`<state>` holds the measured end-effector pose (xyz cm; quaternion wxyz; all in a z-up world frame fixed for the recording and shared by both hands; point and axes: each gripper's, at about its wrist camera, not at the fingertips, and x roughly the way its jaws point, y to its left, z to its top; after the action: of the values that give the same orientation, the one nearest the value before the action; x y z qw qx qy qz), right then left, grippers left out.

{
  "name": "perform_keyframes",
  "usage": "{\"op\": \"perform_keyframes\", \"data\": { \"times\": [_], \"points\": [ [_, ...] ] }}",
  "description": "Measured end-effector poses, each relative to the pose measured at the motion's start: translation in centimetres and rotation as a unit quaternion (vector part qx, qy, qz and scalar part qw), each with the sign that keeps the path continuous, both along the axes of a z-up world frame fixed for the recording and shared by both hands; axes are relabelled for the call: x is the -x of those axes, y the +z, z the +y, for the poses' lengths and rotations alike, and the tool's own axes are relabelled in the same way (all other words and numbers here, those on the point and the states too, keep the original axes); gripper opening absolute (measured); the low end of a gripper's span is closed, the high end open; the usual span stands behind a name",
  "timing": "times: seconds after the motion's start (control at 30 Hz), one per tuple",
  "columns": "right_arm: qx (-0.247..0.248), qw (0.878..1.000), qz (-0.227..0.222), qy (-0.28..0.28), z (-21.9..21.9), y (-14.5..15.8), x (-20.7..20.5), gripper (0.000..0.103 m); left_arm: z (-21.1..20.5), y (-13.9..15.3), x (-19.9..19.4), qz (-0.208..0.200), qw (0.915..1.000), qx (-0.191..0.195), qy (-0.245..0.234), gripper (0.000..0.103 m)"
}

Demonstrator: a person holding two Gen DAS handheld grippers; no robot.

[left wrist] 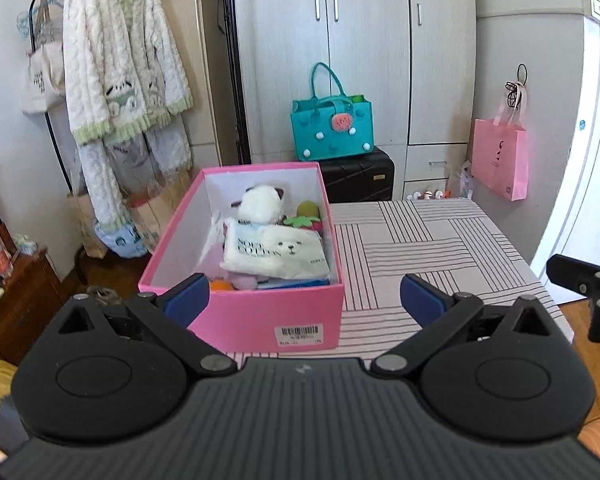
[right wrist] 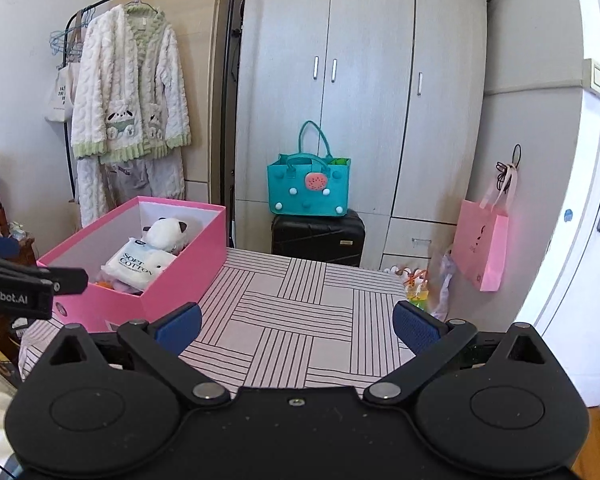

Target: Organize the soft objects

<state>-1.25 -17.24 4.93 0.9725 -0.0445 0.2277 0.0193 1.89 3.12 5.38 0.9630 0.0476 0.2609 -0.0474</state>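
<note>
The pink box sits at the table's left edge, lid off, and the soft things are already packed in it: a white plush upright against the far wall of the box, a tissue pack laid flat across the top of the pile in front of the plush, a green and red felt piece tucked to the right of the plush, and bits of orange and purple showing under the pack at the near wall. Flat on top, the pack likely presses the smaller pieces down so nothing rides above the rim; by that reading the sorting looks close to done. To the right of the box the striped table is bare, with nothing left to collect in view. The left gripper hangs just short of the near wall of the box, fingers spread wide and holding nothing; the right gripper, right of the box over the bare cloth, is likewise wide apart and empty. Room to move is free rightward of the box; to its left the table ends, with a drop to the floor.
</note>
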Motion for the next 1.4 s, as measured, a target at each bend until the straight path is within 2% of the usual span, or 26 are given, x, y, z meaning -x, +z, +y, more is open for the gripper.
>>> {"op": "perform_keyframes", "data": {
  "times": [0.3, 0.5, 0.7, 1.03, 1.4],
  "points": [
    [0.003, 1.000, -0.030, 0.007, 0.4, -0.7, 0.6, 0.103, -0.6, -0.8, 0.3, -0.018, 0.9998, 0.002, -0.004, 0.103],
    [-0.023, 0.998, -0.055, -0.008, -0.3, -0.6, 1.2, 0.103, -0.8, -1.8, -0.2, -0.020, 0.9998, 0.008, 0.004, 0.103],
    [-0.035, 0.997, -0.061, -0.012, -0.6, -0.9, 1.4, 0.103, -0.5, -2.2, 0.1, -0.030, 0.9995, 0.012, -0.003, 0.103],
    [-0.032, 0.997, -0.062, -0.021, -0.6, -1.5, 1.3, 0.103, 0.1, -2.4, 0.3, -0.037, 0.9992, 0.013, 0.012, 0.103],
    [-0.041, 0.997, -0.057, -0.030, -1.1, -1.9, 1.2, 0.103, 0.4, -2.3, 0.3, -0.034, 0.9992, 0.013, 0.017, 0.103]
  ]
}}
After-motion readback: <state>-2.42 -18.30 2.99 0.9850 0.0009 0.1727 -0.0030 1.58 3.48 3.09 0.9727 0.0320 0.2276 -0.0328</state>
